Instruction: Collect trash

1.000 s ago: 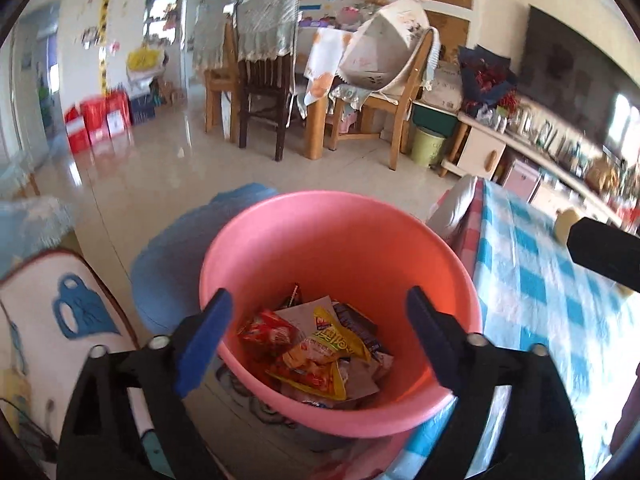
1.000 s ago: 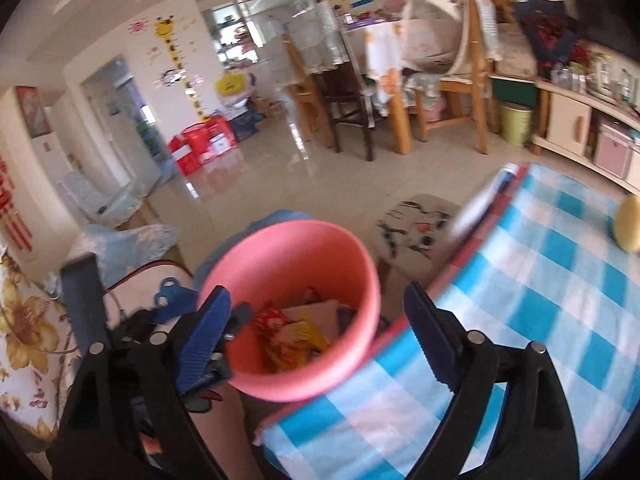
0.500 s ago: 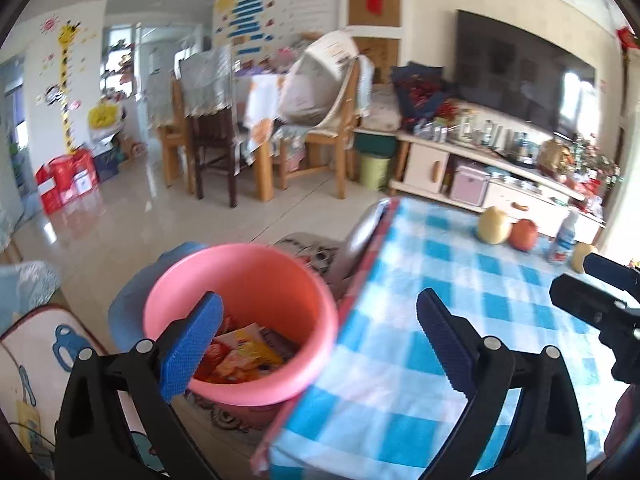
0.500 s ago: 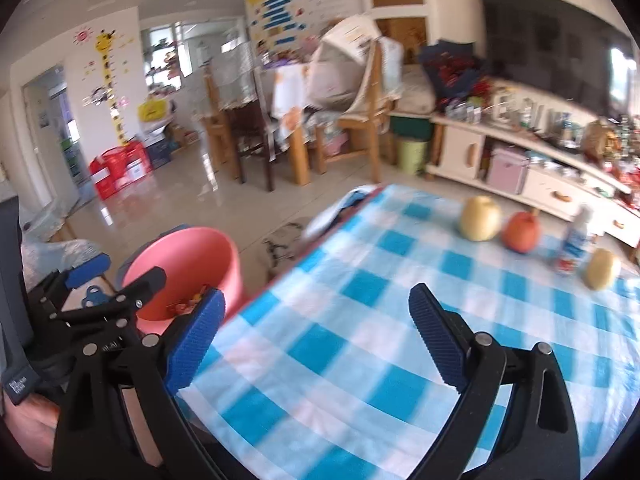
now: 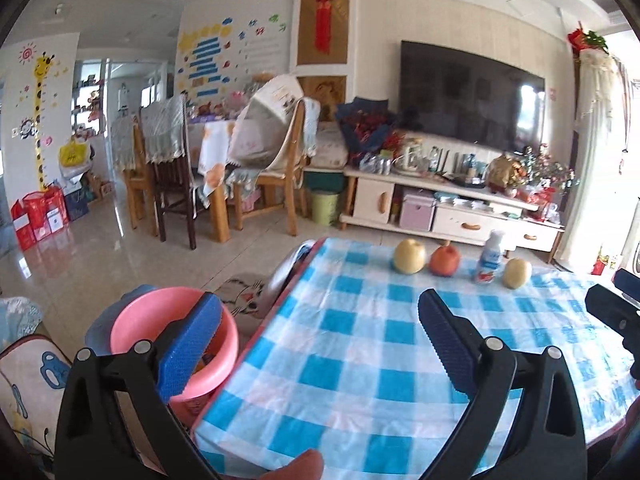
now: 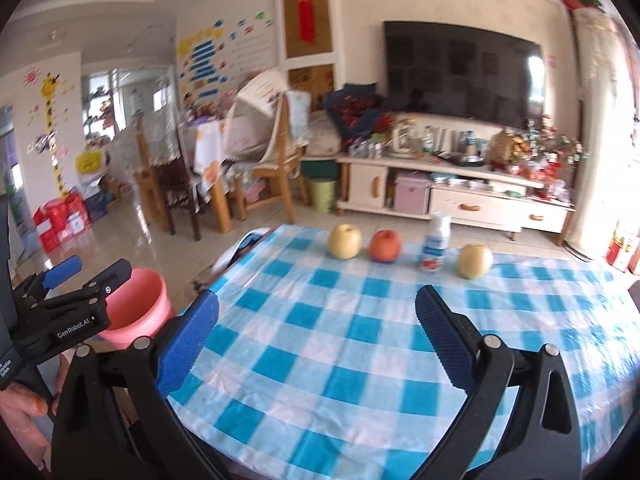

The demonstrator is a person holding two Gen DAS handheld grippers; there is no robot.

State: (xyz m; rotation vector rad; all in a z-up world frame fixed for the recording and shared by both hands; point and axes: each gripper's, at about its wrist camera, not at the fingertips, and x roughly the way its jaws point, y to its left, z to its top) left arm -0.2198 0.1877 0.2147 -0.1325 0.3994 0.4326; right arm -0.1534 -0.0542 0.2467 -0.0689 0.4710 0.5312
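A pink bucket (image 5: 132,320) stands on the floor at the left end of the table; my left finger hides most of its inside. In the right wrist view the pink bucket (image 6: 140,292) sits behind my left gripper (image 6: 94,272). My left gripper (image 5: 318,308) is open above the blue-checked tablecloth (image 5: 360,360), with nothing between its blue pads. My right gripper (image 6: 316,304) hovers over the same tablecloth (image 6: 340,340); its jaws are opening and hold nothing. No loose trash shows on the cloth.
Along the table's far edge stand a yellow fruit (image 6: 344,241), a red fruit (image 6: 385,245), a small white bottle (image 6: 436,246) and another yellow fruit (image 6: 475,261). Beyond are a TV cabinet (image 5: 452,216), wooden chairs (image 5: 276,184) and a small green bin (image 5: 326,206).
Both grippers have swung up and to the right, away from the pink bucket with its wrappers and over the checked table. Their jaws stand a little wider, the right one most.
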